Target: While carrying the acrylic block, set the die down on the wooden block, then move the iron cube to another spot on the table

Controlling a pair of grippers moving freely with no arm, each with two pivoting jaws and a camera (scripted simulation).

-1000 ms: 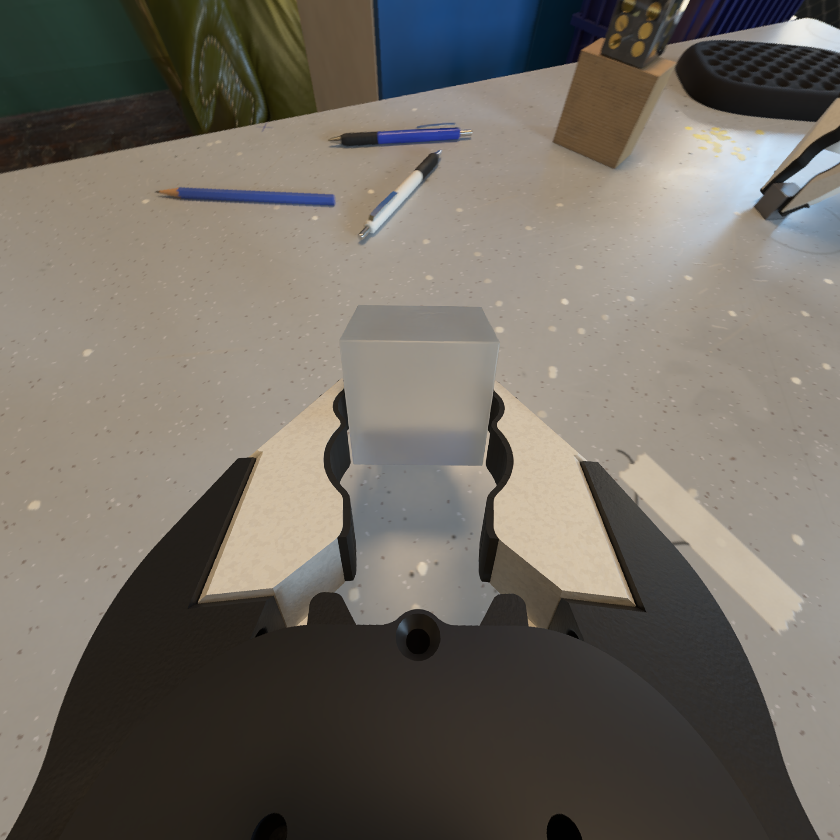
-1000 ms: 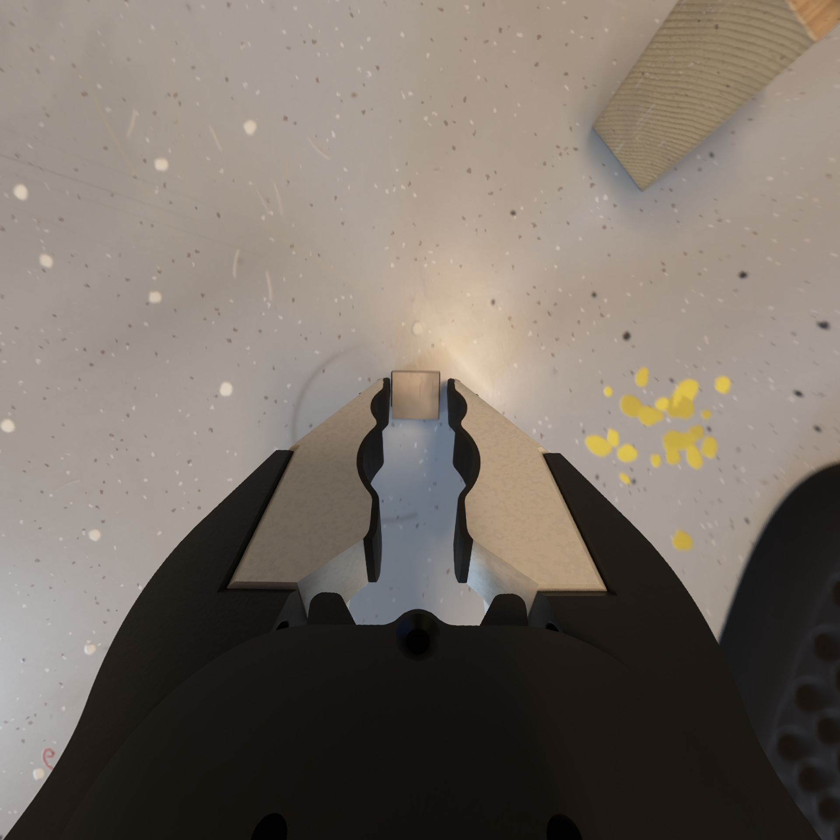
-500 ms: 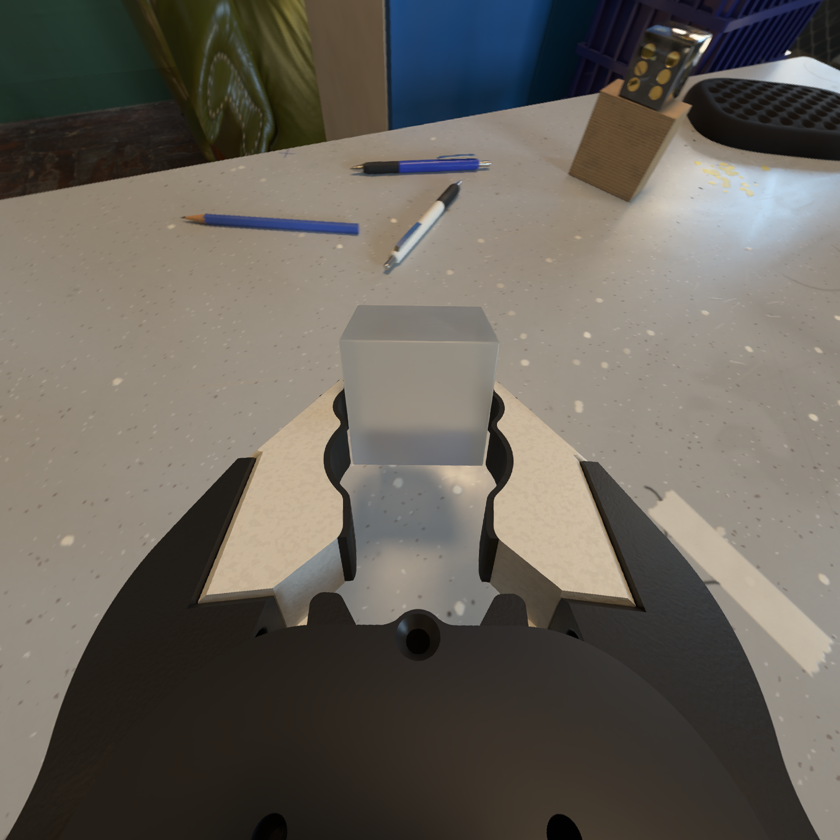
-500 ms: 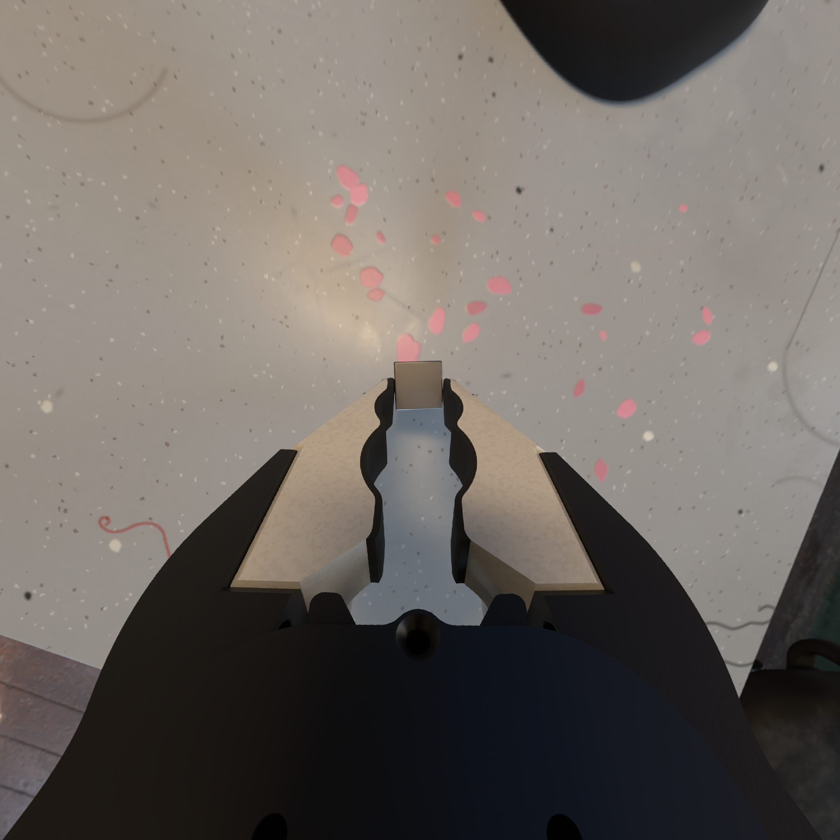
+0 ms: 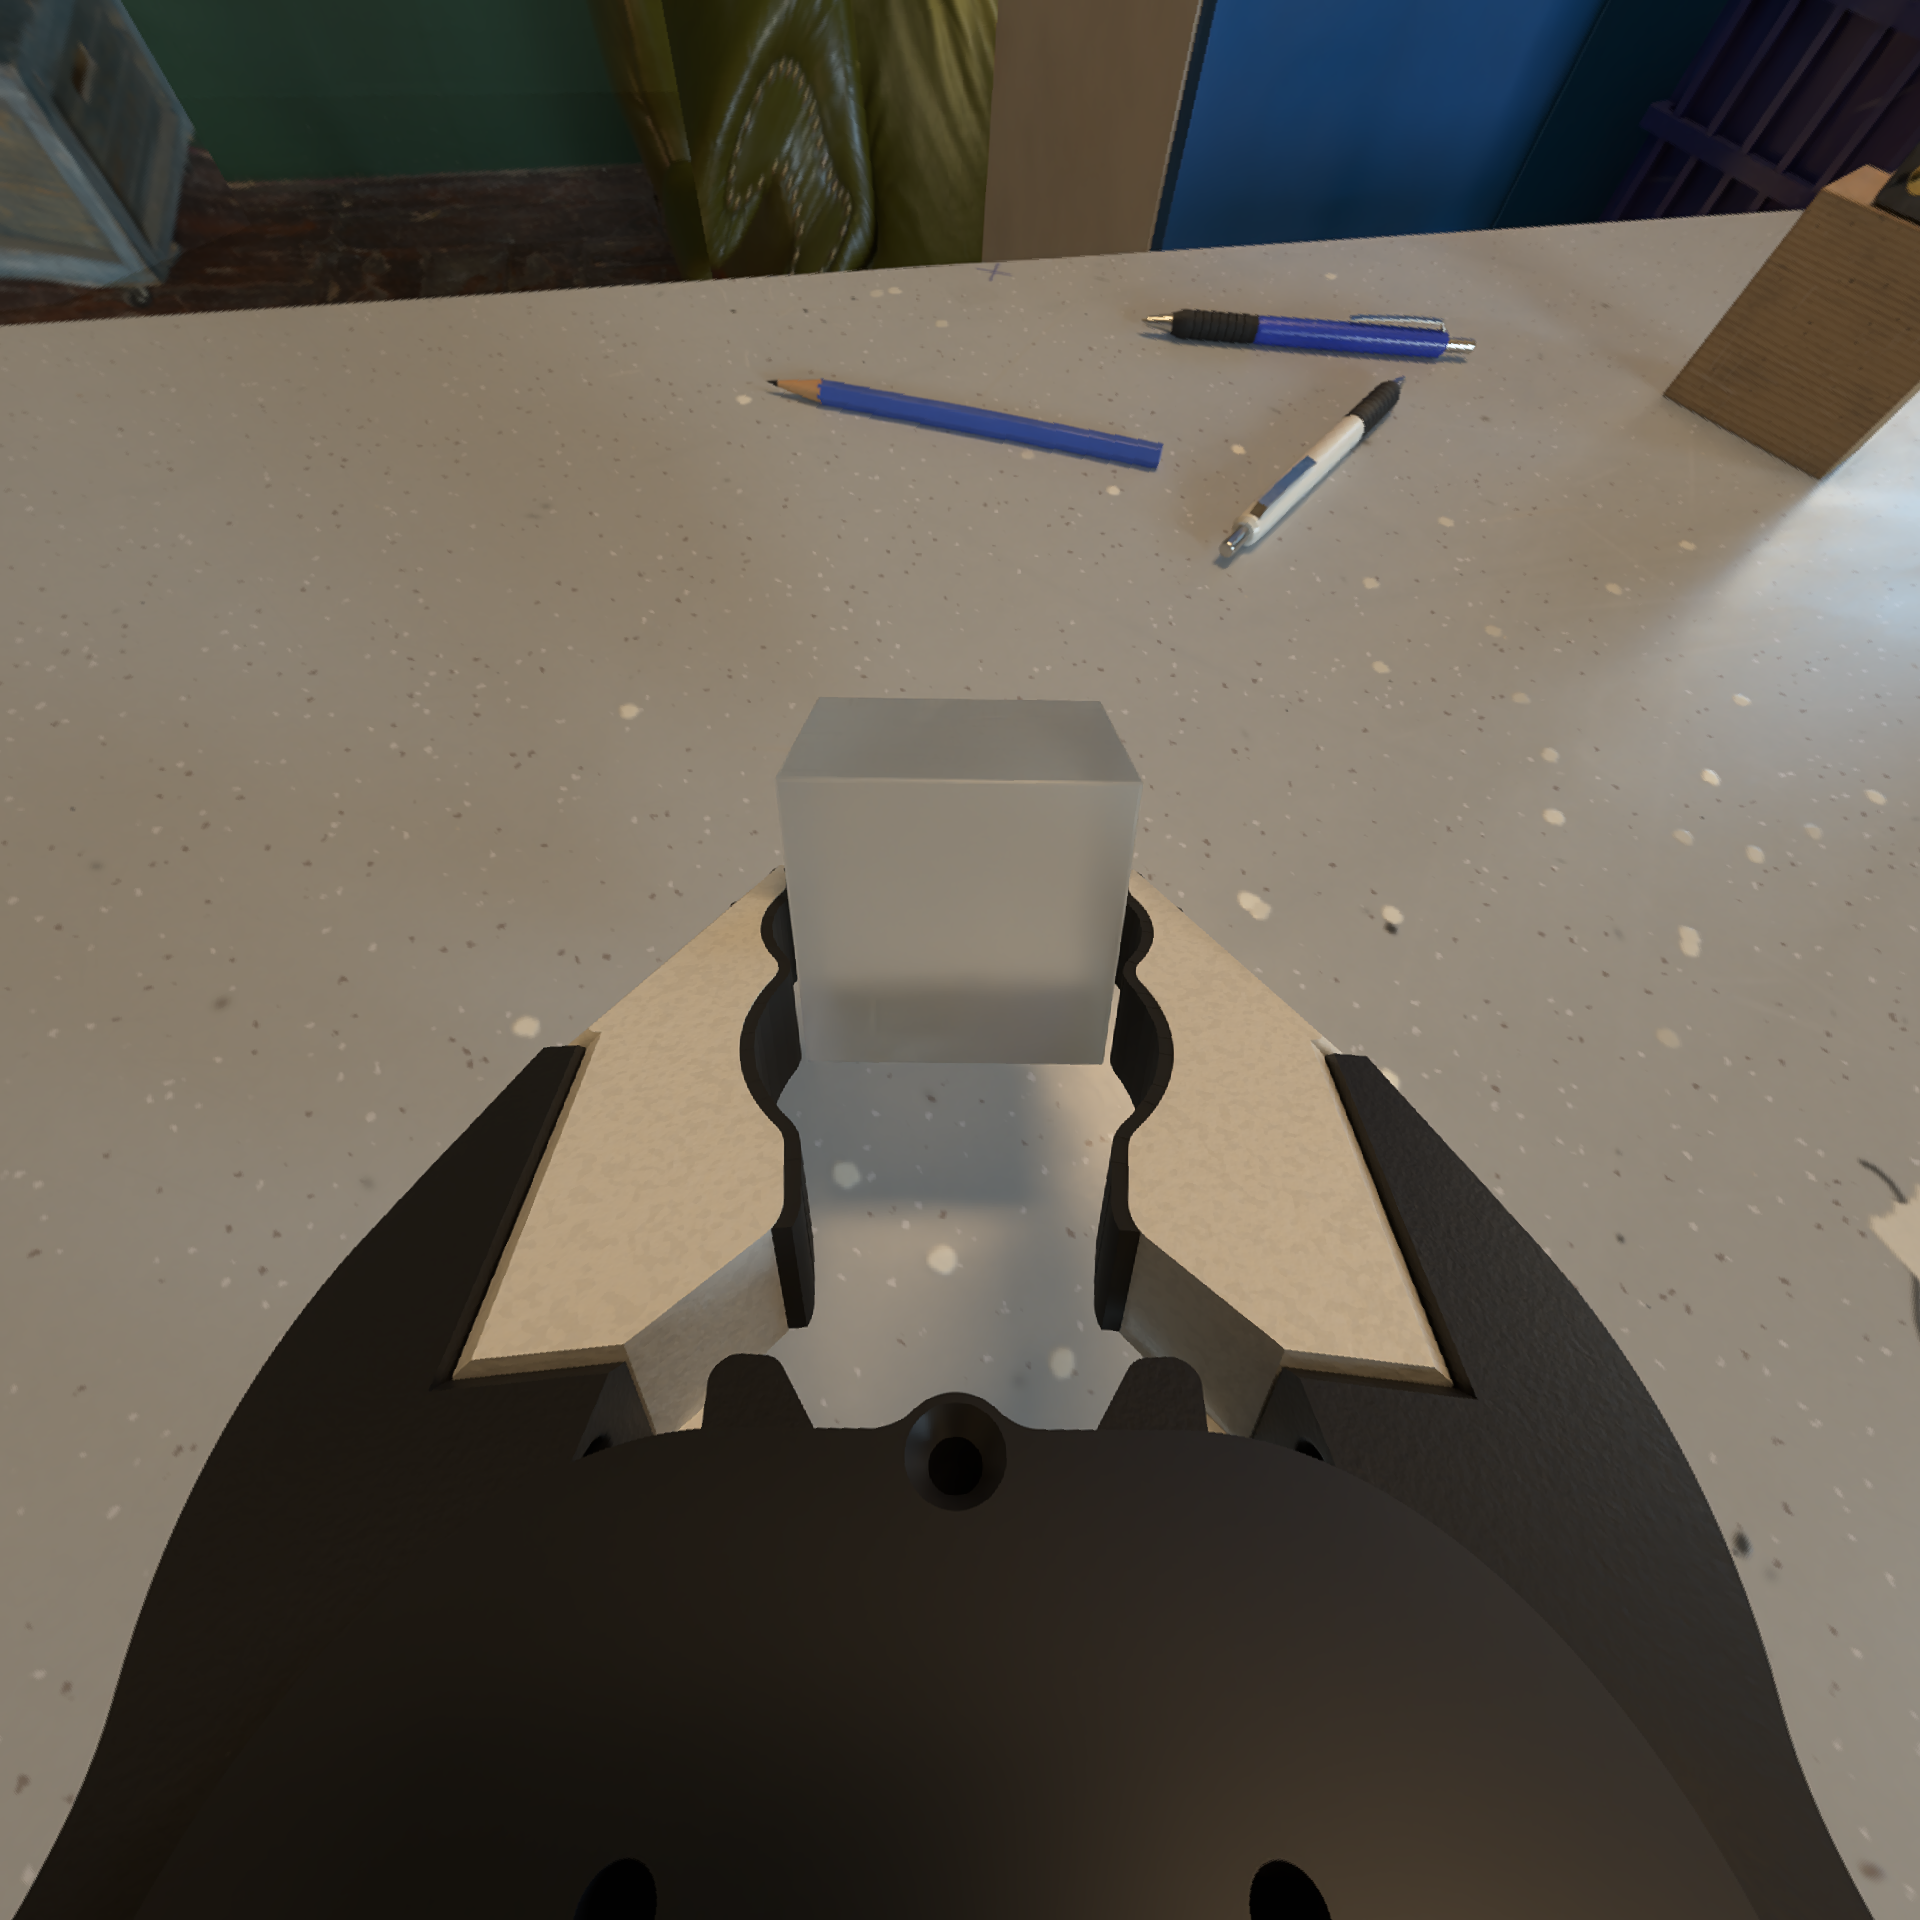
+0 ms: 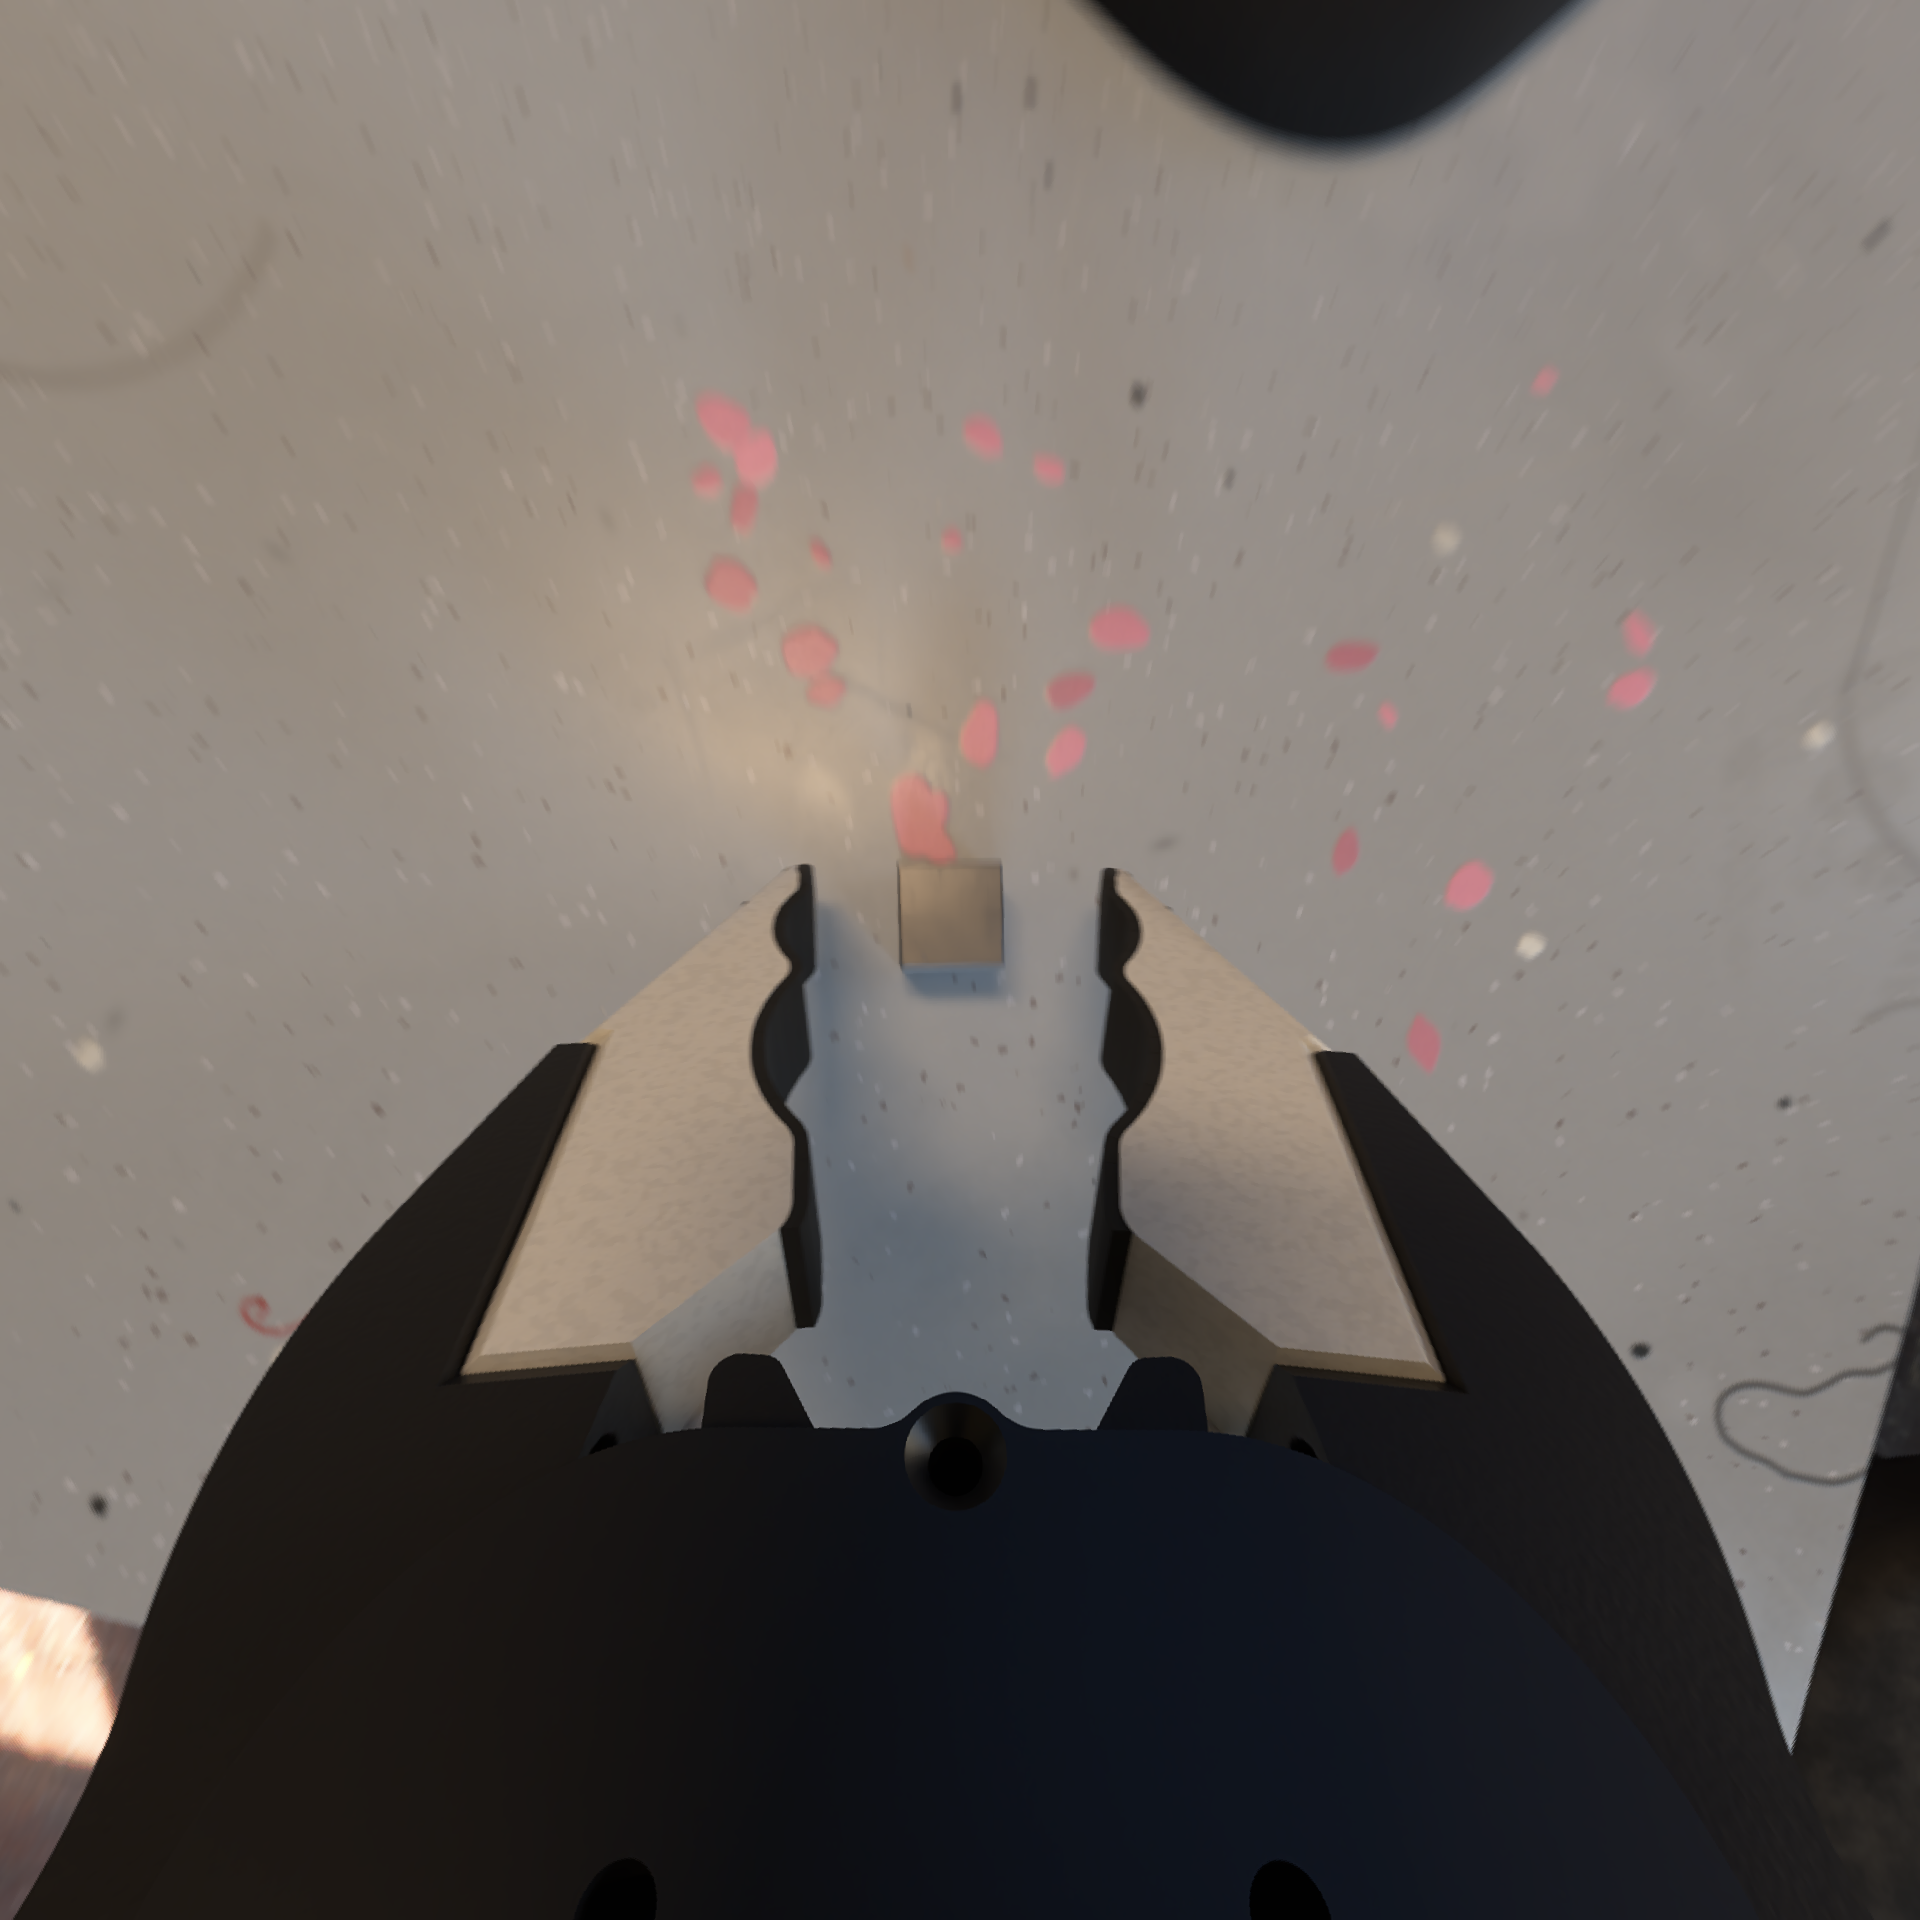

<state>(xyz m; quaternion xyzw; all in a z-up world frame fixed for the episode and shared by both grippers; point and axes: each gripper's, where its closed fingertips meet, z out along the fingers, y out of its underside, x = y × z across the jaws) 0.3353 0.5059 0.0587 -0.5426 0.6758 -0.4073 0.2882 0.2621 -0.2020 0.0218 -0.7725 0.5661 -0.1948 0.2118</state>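
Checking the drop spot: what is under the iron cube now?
The iron cube lies on the speckled table, beside pink paint flecks, between the open right gripper fingers. Its underside is hidden.

Speckled grey tabletop (image 5: 416,623) carries a blue pencil (image 5: 987,424), two pens (image 5: 1311,335) (image 5: 1311,468) and a wooden block (image 5: 1813,343) — elsewhere, the iron cube (image 6: 951,912) beside pink spots (image 6: 920,816).

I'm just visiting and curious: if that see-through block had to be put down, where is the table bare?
Bare grey table spreads left of the frosted acrylic block held by the left gripper, up to the blue pencil. It's crowded far right: two pens, the wooden block.
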